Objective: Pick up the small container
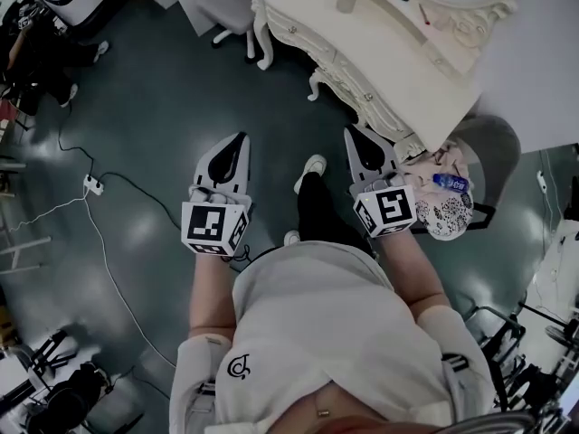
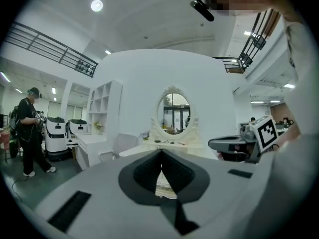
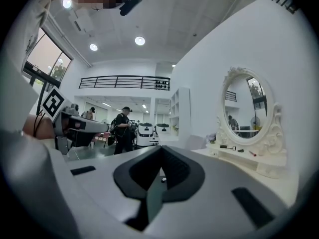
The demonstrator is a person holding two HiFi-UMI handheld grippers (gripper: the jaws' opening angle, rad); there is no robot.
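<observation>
Holding both pairs of jaws pressed together, tips meeting, nothing pinched between them. In the head view, pointing the left gripper (image 1: 241,138) and the right gripper (image 1: 351,134) forward side by side above the dark floor (image 1: 154,107), the right one just beside the carved edge of the cream dressing table (image 1: 389,57); finding the small container (image 1: 345,1) standing upright on that tabletop, well apart from both grippers, with a patterned seat (image 1: 448,215) carrying a blue-labelled bottle (image 1: 450,183) near the right forearm. In the left gripper view, looking along the closed jaws toward the dressing table and its oval mirror (image 2: 174,111), the items lying on the top being too small to tell apart, a person (image 2: 31,131) standing at far left. In the right gripper view, looking along jaws likewise closed on nothing, the mirror standing to the right, a dark-clothed figure (image 3: 123,128) standing farther back.
</observation>
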